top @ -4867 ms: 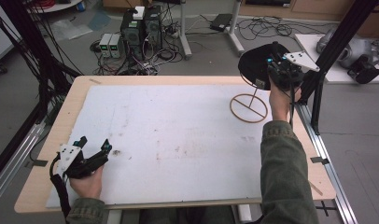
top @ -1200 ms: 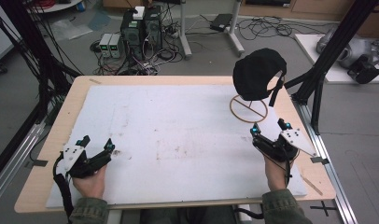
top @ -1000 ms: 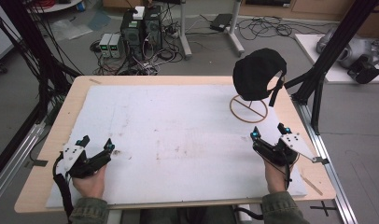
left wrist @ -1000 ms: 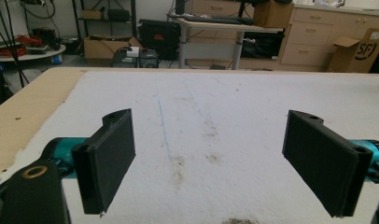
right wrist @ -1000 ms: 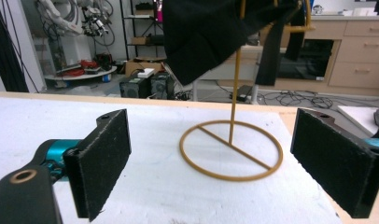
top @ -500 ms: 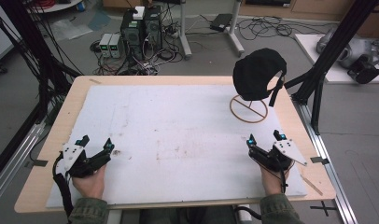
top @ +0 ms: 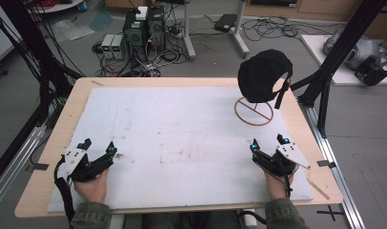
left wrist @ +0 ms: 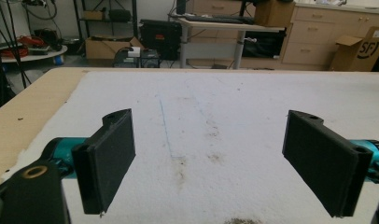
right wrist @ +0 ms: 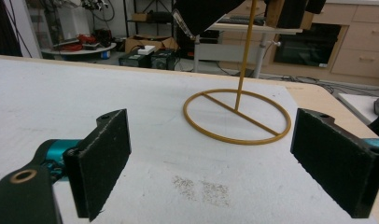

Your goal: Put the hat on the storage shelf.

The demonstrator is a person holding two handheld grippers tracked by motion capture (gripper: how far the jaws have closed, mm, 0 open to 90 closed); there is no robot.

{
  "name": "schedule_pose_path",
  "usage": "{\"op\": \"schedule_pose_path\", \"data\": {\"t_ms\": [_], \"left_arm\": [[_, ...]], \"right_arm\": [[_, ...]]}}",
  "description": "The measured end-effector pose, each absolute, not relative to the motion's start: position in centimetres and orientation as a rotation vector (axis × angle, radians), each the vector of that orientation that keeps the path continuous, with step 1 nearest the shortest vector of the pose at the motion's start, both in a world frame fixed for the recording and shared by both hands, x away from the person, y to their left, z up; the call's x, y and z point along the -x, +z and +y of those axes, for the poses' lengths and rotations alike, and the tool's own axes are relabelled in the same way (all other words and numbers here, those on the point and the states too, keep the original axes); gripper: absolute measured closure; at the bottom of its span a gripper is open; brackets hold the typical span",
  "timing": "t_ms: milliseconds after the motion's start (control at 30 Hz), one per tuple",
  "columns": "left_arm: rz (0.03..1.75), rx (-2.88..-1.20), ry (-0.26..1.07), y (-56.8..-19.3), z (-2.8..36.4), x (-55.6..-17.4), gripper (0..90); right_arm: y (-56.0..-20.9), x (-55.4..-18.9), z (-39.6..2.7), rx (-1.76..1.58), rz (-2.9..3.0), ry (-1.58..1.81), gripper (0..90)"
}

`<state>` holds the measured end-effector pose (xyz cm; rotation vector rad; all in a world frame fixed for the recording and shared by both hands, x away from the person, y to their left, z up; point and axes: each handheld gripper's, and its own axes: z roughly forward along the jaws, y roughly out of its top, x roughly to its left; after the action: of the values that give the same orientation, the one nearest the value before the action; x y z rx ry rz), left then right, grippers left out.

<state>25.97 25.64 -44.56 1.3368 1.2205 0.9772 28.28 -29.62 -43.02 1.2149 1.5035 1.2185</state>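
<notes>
The right hand-held gripper (top: pixel 269 143) is resting low on the white mat (top: pixel 182 138) at the lower right of the high view, and its jaws are standing wide apart with nothing between them. In the right gripper view the two black pads (right wrist: pixel 103 158) are framing the ring base of the wooden stand (right wrist: pixel 237 116), which is lying ahead in the middle of the frame, apart from the jaws. The black cap (top: pixel 264 75) is sitting on top of this stand at the upper right of the high view, near the far right part of the counter (top: pixel 48 133).

The left hand-held gripper (top: pixel 97 147) is lying at the lower left of the high view, also with jaws apart and empty, pointing over bare mat.

I am judging that the cap is already hanging on the stand and both hands are resting near the front edge. If more work is coming, the next move is asking for a forward reach of the right gripper toward the cap, high above the ring
</notes>
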Motion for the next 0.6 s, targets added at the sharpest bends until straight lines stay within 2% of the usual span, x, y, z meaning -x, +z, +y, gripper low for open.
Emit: {"op": "schedule_pose_path", "data": {"t_ms": [600], "left_arm": [[1.228, -1.333, 0.977, -44.54, 25.81, -25.90, 17.2]], "right_arm": [[-43.27, -28.41, -29.18, -1.194, 1.548, 1.223, 11.4]]}}
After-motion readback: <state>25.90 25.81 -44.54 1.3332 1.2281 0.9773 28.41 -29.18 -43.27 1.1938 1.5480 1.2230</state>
